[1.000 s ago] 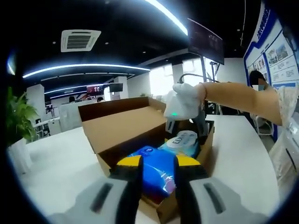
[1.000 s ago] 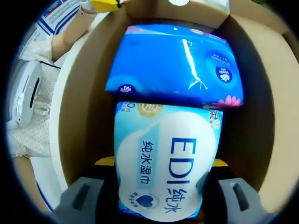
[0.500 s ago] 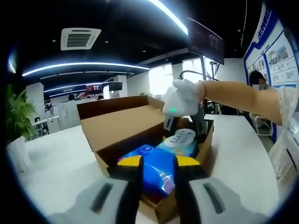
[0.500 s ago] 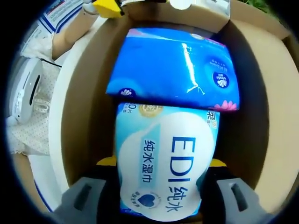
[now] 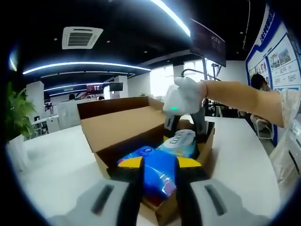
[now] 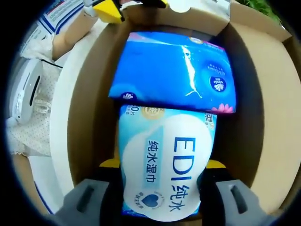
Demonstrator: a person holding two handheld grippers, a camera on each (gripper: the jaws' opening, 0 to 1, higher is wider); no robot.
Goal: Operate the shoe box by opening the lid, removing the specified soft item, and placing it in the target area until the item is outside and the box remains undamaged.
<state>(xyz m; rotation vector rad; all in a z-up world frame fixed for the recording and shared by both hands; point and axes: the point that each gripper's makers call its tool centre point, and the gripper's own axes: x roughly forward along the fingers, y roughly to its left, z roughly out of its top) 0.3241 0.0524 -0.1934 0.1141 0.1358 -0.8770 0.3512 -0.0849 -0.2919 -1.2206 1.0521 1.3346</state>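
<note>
An open brown cardboard shoe box stands on a white table, its lid tipped back to the left. Inside lie a blue tissue pack and a pale blue "EDI" wet wipes pack. My right gripper is shut on the wipes pack, a yellow-tipped jaw on each long side. From the left gripper view, that right gripper reaches down into the box and holds the wipes pack at rim height. My left gripper stands open at the box's near end, with the blue pack seen between its jaws.
The white table spreads wide around the box. A person's sleeve and arm come in from the right. A green plant stands at the far left, and posters hang on the right wall. The left gripper's yellow tips sit beyond the box's far wall.
The right gripper has risen a little with the wipes pack; the box looks smaller in its view. The left gripper and the blue pack have stayed put.
</note>
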